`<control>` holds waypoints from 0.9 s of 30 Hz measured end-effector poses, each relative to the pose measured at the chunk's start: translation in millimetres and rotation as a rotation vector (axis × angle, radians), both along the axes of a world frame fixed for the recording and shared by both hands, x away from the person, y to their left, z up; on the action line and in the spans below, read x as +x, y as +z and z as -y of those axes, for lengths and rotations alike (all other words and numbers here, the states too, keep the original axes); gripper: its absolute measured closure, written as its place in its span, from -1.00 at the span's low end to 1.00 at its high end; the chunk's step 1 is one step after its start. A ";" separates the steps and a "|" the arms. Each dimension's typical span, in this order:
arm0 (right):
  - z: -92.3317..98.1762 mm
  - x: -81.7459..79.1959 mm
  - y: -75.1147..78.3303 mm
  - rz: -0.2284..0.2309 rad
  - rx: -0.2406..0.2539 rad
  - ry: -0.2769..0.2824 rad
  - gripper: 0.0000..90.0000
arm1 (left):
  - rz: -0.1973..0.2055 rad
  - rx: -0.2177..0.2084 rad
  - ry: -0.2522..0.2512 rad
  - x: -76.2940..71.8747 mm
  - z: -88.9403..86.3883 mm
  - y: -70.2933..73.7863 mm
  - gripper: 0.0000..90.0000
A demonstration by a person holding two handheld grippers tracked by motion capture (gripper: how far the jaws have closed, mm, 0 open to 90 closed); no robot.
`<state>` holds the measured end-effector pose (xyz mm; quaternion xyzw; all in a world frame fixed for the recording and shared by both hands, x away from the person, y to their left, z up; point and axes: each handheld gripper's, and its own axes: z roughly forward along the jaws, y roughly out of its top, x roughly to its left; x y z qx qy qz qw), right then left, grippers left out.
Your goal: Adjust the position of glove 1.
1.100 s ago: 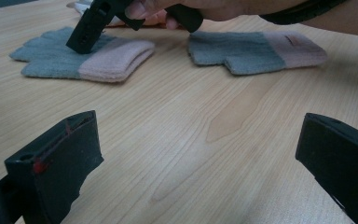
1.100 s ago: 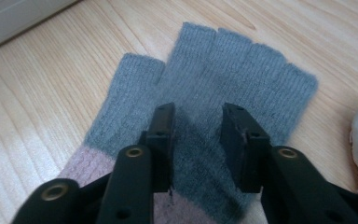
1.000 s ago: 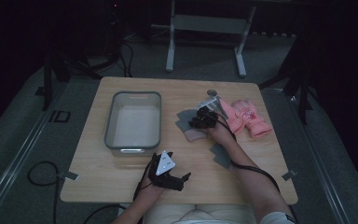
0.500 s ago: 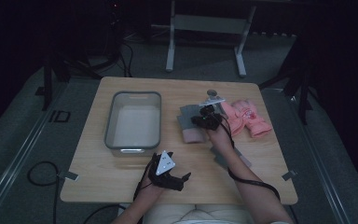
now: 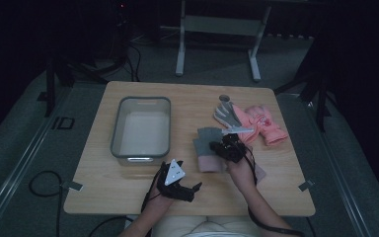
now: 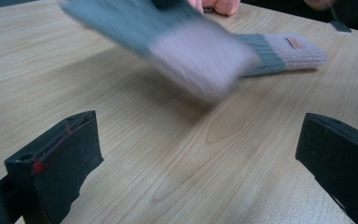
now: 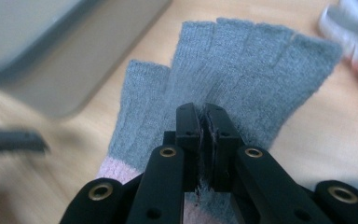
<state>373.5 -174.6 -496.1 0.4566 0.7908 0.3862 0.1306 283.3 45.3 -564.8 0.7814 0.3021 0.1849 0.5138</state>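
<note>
right gripper (image 7: 204, 122) pinches the grey glove (image 7: 242, 65) right of the tray (image 5: 140, 127); left gripper (image 5: 186, 187) gapes wide, near edge.

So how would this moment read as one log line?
right gripper: shut on grey knitted fingerless glove with pink cuff, lifted | left gripper: open, empty, over wooden table | clear plastic bin: empty

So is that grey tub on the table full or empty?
Empty. From the high view, the grey tub shows a bare pale bottom, and the gloves lie outside it on the table.
</note>
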 end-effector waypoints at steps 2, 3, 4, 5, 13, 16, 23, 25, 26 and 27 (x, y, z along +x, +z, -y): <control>2.7 -7.5 -8.5 -0.016 0.002 -0.023 0.89 | -0.009 -0.007 0.002 0.5 -0.9 0.0 -1.00; 3.7 -10.9 -12.1 -0.042 0.023 -0.026 0.89 | -0.011 -0.011 0.003 0.7 -1.0 -0.1 -1.00; 3.6 -14.9 -15.3 -0.031 0.009 -0.033 0.89 | -0.012 -0.012 0.004 0.6 -1.0 -0.1 -1.00; 3.0 -18.6 -18.4 -0.028 -0.001 -0.045 0.89 | -0.010 -0.009 0.005 0.3 -0.8 -0.1 -1.00; -4.5 -34.1 -33.1 -0.051 0.000 0.001 0.89 | -0.005 0.002 0.000 0.1 -0.6 0.1 -1.00; -2.9 -33.9 -38.9 -0.059 -0.003 -0.022 0.88 | -0.001 0.006 -0.001 -0.3 0.0 0.1 -1.00; 0.3 -29.5 -54.5 -0.096 0.009 -0.034 0.76 | 0.000 0.008 -0.002 -0.3 0.3 0.0 -1.00; 0.0 -30.4 -56.9 -0.073 0.001 -0.022 0.75 | 0.002 0.013 -0.003 -0.6 0.7 0.1 -1.00; 0.0 -30.4 -56.9 -0.073 0.001 -0.022 0.75 | 0.002 0.014 -0.005 -0.7 0.9 0.1 -1.00; 1.6 -29.4 -56.0 -0.081 0.008 -0.020 0.70 | 0.003 0.016 -0.005 -0.8 0.9 0.1 -1.00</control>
